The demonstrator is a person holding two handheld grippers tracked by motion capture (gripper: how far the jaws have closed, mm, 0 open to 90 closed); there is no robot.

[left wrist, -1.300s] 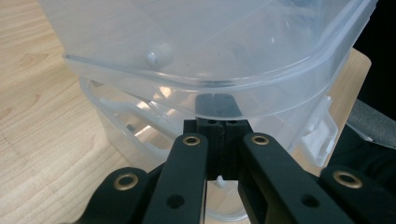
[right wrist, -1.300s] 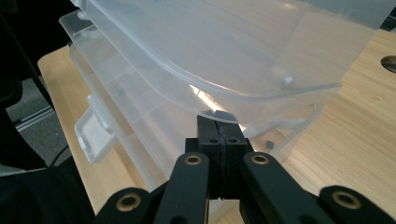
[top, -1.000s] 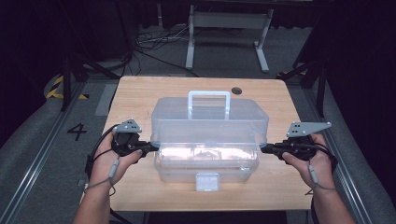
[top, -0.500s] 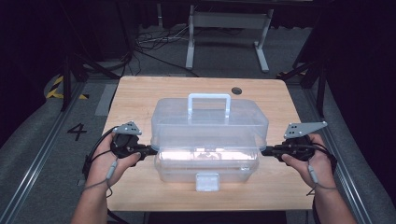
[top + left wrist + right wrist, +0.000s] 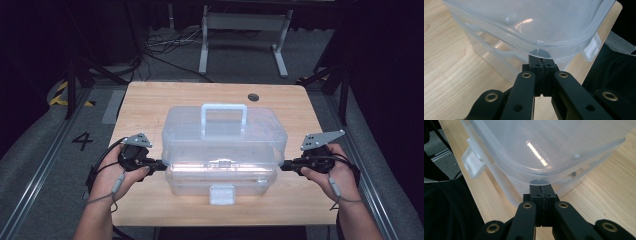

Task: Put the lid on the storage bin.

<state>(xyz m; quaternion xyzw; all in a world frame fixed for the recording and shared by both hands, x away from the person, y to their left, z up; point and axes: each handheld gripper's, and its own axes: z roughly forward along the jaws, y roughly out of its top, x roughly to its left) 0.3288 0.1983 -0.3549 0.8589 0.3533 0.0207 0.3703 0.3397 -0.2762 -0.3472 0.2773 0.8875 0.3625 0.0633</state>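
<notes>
While a clear plastic storage box (image 5: pixel 223 150) stands in the middle of the wooden table (image 5: pixel 150 100), its two ends are met by the two grippers. The left gripper (image 5: pixel 159 163) is held at the box's left end, and in the left gripper view its jaws are seen pressed flat together with no gap, their tips tucked just under the rim of the lid (image 5: pixel 536 27). Nothing is seen held between them. The right gripper (image 5: pixel 283 165) is placed likewise at the right end; in the right gripper view its jaws are also closed against each other, the tips touching the underside of the lid's edge. Whether the lid is raised off the base (image 5: pixel 511 186) cannot be told for certain, though it appears slightly tilted above it in both gripper views. A white carrying handle (image 5: pixel 224 112) is seen upright on top of the lid, and a white latch (image 5: pixel 222 194) hangs at the front of the base, on the side nearest the person. A small dark round hole (image 5: pixel 253 97) is seen in the table, well behind the box.
</notes>
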